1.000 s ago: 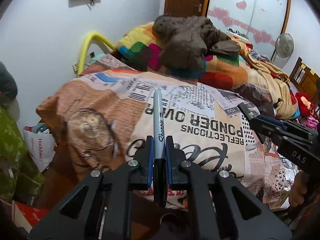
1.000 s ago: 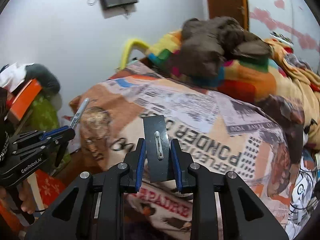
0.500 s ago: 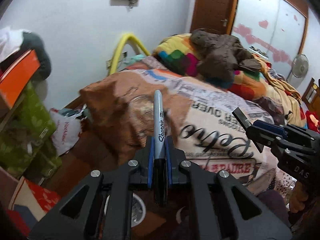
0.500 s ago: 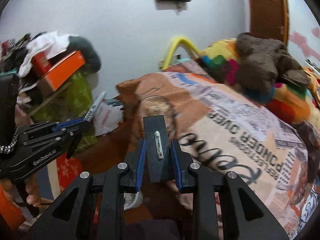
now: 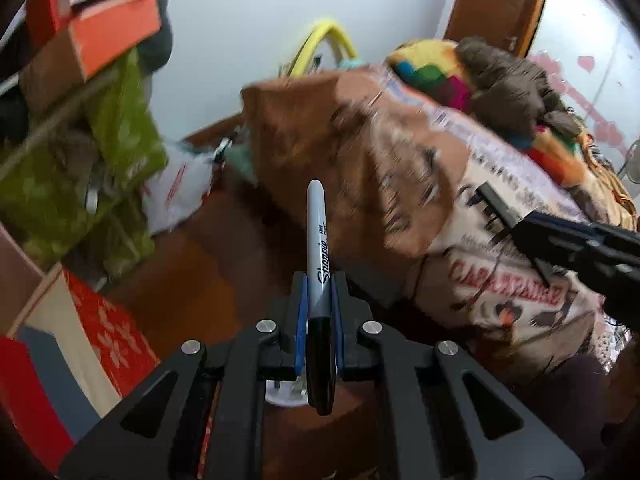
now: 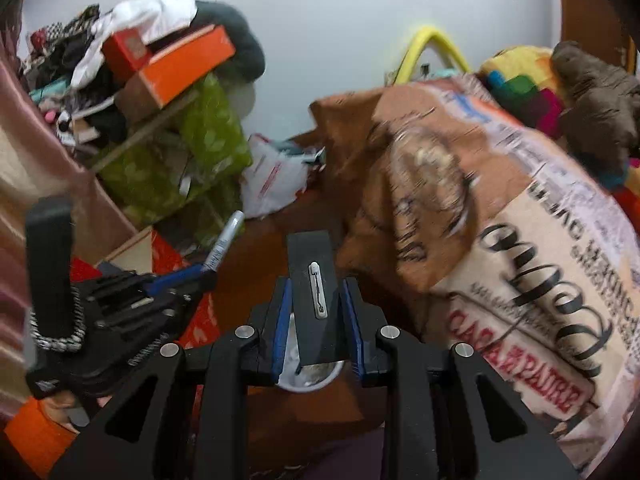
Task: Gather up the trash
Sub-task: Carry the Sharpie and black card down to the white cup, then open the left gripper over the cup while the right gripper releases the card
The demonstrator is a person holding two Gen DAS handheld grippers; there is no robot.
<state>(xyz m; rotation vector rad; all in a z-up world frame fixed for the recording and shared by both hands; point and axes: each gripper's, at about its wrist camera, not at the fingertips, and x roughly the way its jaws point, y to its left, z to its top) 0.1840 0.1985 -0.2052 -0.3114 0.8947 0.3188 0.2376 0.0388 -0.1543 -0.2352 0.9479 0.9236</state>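
Note:
My left gripper (image 5: 318, 292) is shut on a grey and black Sharpie marker (image 5: 317, 240) that points forward. It also shows in the right wrist view (image 6: 188, 276), with the marker (image 6: 224, 242) sticking up. My right gripper (image 6: 316, 300) is shut on a flat black piece with a metal clip (image 6: 314, 280); it shows at the right of the left wrist view (image 5: 520, 224). A white round container (image 6: 310, 376) stands on the brown floor just below both grippers, mostly hidden behind the fingers.
A bed with a newspaper-print blanket (image 5: 480, 184) fills the right. Green bags and orange boxes (image 6: 180, 68) pile up at the left. A white plastic bag (image 6: 272, 176) lies by the wall. Red boxes (image 5: 108, 328) stand at the lower left.
Both grippers have swung left and down, away from the bed toward the floor. The cluttered shelf and the white container have come into view. Both still hold their objects.

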